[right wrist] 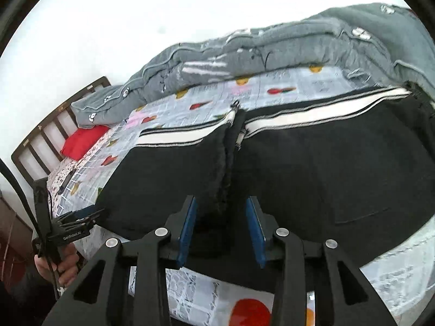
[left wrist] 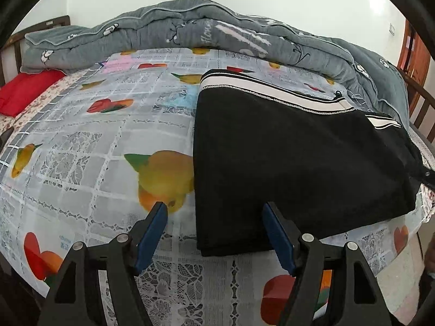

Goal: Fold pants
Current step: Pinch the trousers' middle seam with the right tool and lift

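Black pants [left wrist: 293,157] with a white side stripe [left wrist: 272,92] lie folded on the fruit-print bed sheet [left wrist: 81,146]. My left gripper [left wrist: 214,209] is open just above the near left corner of the pants, holding nothing. In the right wrist view the pants [right wrist: 339,174] fill the middle, with a fold ridge [right wrist: 227,160] running toward the camera. My right gripper [right wrist: 221,203] is open with that ridge between its blue pads [right wrist: 187,228]; the pads do not touch the cloth. The left gripper also shows in the right wrist view [right wrist: 81,217], at the pants' left edge.
A grey quilt [left wrist: 190,30] is bunched along the far side of the bed. A red pillow [left wrist: 24,92] lies at the far left by the wooden headboard [right wrist: 54,125]. A wooden rail [left wrist: 421,103] stands at the right. The bed's near edge has lace trim [left wrist: 174,277].
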`<state>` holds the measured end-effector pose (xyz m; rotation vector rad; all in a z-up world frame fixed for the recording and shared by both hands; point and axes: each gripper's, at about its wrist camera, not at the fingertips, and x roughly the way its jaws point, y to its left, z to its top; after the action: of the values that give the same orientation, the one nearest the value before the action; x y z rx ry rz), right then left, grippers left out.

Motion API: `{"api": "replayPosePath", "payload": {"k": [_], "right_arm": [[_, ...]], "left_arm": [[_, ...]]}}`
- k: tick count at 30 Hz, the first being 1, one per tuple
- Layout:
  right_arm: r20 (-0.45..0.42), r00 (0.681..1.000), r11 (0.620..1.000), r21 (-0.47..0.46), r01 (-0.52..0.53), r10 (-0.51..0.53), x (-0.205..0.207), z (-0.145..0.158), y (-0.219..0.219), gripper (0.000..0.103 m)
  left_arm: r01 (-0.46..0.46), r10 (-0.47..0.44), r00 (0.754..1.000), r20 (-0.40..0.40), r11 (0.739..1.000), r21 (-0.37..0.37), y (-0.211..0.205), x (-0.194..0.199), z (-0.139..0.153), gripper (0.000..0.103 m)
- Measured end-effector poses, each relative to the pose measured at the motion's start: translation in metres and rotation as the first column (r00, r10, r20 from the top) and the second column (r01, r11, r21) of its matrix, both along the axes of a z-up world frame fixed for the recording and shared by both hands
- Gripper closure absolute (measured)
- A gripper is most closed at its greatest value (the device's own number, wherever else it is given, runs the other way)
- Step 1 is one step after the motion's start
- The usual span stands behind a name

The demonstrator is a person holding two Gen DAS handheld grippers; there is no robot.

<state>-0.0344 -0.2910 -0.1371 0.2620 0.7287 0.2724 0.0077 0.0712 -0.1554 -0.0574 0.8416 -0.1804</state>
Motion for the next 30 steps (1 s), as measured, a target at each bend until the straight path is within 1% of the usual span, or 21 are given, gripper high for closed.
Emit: {"api": "replayPosePath", "payload": {"k": [2, 3, 5, 6, 7, 8, 9, 10, 12, 14, 15, 17, 20, 21, 22, 23, 24, 25, 27, 29, 30], "right_arm": [[-0.030, 0.999, 1.000, 0.015, -0.022, 0.022, 0.006, -0.009, 0.007, 0.083], [-0.039, 0.999, 0.999, 0.022, -0.035, 0.035, 0.006, -0.012, 0.009, 0.087], [0.006, 0.999, 0.998, 0.052, -0.036, 0.036, -0.004, -0.011, 0.008, 0.088], [0.021, 0.999, 0.994, 0.102, -0.047, 0.045, -0.008, -0.011, 0.003, 0.089], [0.022, 0.998, 0.981, 0.186, -0.055, 0.052, -0.011, -0.013, -0.006, 0.092], [0.010, 0.999, 0.970, 0.240, -0.049, 0.048, -0.011, -0.016, -0.013, 0.094], [-0.003, 0.999, 0.962, 0.269, -0.042, 0.045, -0.011, -0.020, -0.018, 0.096], [-0.022, 0.999, 0.962, 0.272, -0.032, 0.040, -0.010, -0.025, -0.021, 0.096], [-0.070, 0.997, 0.976, 0.216, -0.007, 0.023, -0.008, -0.035, -0.020, 0.100], [-0.126, 0.992, 0.991, 0.136, 0.011, 0.006, -0.005, -0.048, -0.014, 0.101], [-0.133, 0.991, 0.993, 0.117, 0.005, 0.011, -0.005, -0.050, -0.012, 0.101], [-0.104, 0.994, 0.995, 0.100, -0.008, 0.019, -0.009, -0.042, -0.010, 0.099], [-0.040, 0.999, 0.994, 0.111, -0.021, 0.026, -0.014, -0.023, -0.013, 0.098], [-0.021, 0.999, 0.993, 0.114, -0.028, 0.030, -0.015, -0.017, -0.014, 0.093], [0.001, 0.999, 0.993, 0.117, -0.036, 0.036, -0.016, -0.011, -0.014, 0.082], [0.009, 0.999, 0.993, 0.116, -0.037, 0.037, -0.015, -0.007, -0.013, 0.076], [0.013, 0.999, 0.993, 0.111, -0.038, 0.036, -0.013, -0.005, -0.011, 0.064], [0.009, 0.999, 0.995, 0.098, -0.035, 0.035, -0.009, -0.005, -0.008, 0.060], [-0.006, 1.000, 0.997, 0.078, -0.022, 0.023, -0.001, -0.009, -0.003, 0.062], [-0.053, 0.999, 0.999, 0.048, -0.002, 0.004, 0.010, -0.020, 0.002, 0.091], [-0.063, 0.998, 0.998, 0.056, -0.011, 0.014, 0.011, -0.024, 0.004, 0.091]], "left_arm": [[0.005, -0.005, 1.000, 0.000, 1.000, 0.005, -0.001, -0.001, 0.000, 0.032], [0.006, -0.006, 1.000, 0.000, 1.000, 0.008, 0.000, -0.001, 0.000, 0.032], [0.007, -0.007, 1.000, -0.002, 1.000, 0.006, 0.001, -0.002, 0.000, 0.031], [0.007, -0.007, 1.000, -0.004, 1.000, 0.004, 0.002, -0.003, -0.001, 0.031], [0.007, -0.007, 1.000, -0.006, 1.000, 0.000, 0.004, -0.002, -0.001, 0.030], [0.005, -0.005, 1.000, -0.007, 1.000, -0.006, 0.005, -0.002, -0.002, 0.028], [0.003, -0.003, 1.000, -0.010, 1.000, -0.015, 0.006, -0.001, -0.003, 0.028], [0.001, -0.002, 1.000, -0.013, 1.000, -0.021, 0.007, 0.000, -0.003, 0.027], [-0.002, 0.002, 1.000, -0.016, 1.000, -0.025, 0.007, 0.002, -0.003, 0.027], [-0.002, 0.001, 1.000, -0.016, 1.000, -0.022, 0.005, 0.004, -0.002, 0.027], [0.002, -0.002, 1.000, -0.014, 1.000, -0.022, 0.004, 0.004, -0.001, 0.027], [0.007, -0.008, 1.000, -0.009, 1.000, -0.026, 0.002, 0.003, 0.002, 0.028], [0.012, -0.012, 1.000, 0.012, 0.999, -0.039, 0.003, -0.001, 0.007, 0.028], [0.015, -0.015, 1.000, 0.013, 0.999, -0.042, 0.002, -0.001, 0.008, 0.028], [0.018, -0.017, 1.000, 0.012, 0.999, -0.043, 0.002, 0.000, 0.008, 0.028], [0.017, -0.016, 1.000, 0.011, 0.999, -0.046, 0.001, 0.001, 0.008, 0.028], [0.014, -0.014, 1.000, 0.009, 0.999, -0.051, 0.001, 0.002, 0.007, 0.028], [0.011, -0.011, 1.000, 0.007, 0.998, -0.057, 0.001, 0.003, 0.007, 0.028], [0.004, -0.004, 1.000, 0.002, 0.998, -0.061, 0.000, 0.006, 0.007, 0.028], [-0.007, 0.007, 1.000, 0.001, 0.998, -0.055, -0.001, 0.010, 0.008, 0.028], [-0.012, 0.013, 1.000, 0.003, 0.998, -0.055, -0.001, 0.011, 0.010, 0.028]]}}
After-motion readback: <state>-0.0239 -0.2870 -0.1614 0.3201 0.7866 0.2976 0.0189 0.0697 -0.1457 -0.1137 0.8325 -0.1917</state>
